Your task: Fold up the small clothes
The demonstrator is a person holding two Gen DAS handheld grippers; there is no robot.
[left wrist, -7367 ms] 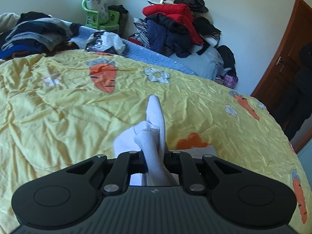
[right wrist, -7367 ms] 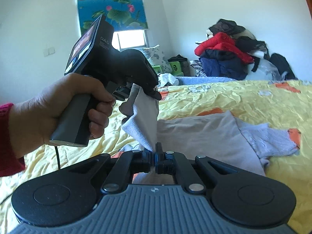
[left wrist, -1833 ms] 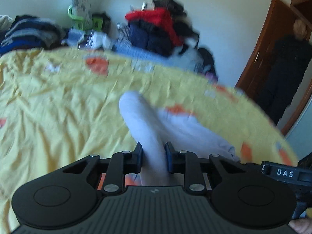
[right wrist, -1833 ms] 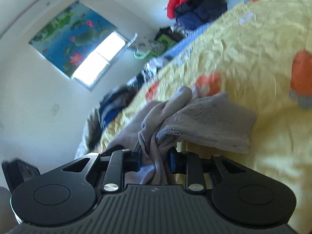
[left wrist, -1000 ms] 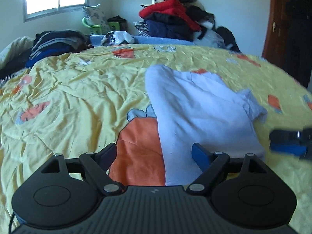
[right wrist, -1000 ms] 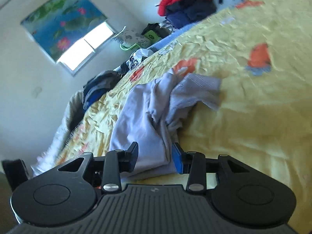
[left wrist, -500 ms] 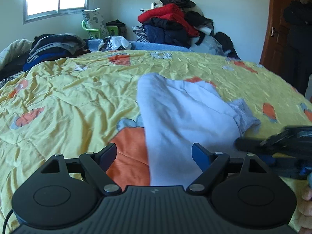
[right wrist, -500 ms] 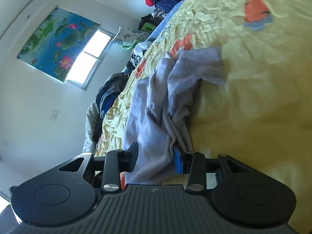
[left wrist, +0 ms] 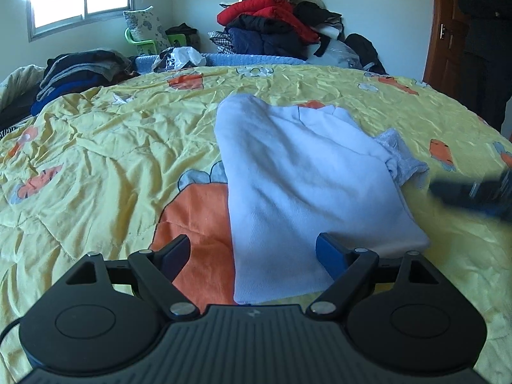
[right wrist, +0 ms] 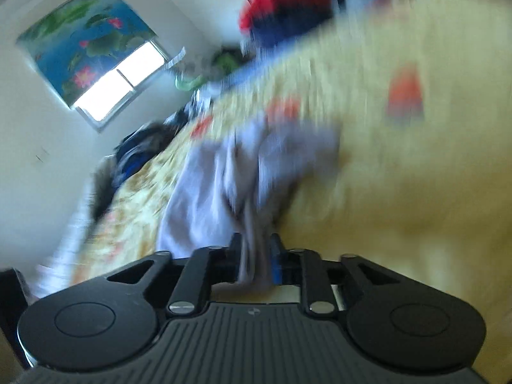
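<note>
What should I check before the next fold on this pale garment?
1. Left claw clear of the cloth: ok, jaws wide open, nothing pinched.
2. Right claw gripping the pale garment: ok, cloth bunched between its jaws, which have just been closing.
3. Garment flat on the yellow bedspread: not ok, the far right part is crumpled.
4. Which edge the right claw holds: cannot tell, its view is blurred.
5. Folding area free of other clothes: ok, the clothes piles sit beyond the bedspread's far edge.

left wrist: low over bed (left wrist: 96, 147), level, facing far wall
right wrist: close, rolled, blurred
shared: pale garment (left wrist: 304, 185) (right wrist: 224, 185), window (left wrist: 80, 3) (right wrist: 121, 80)
</note>
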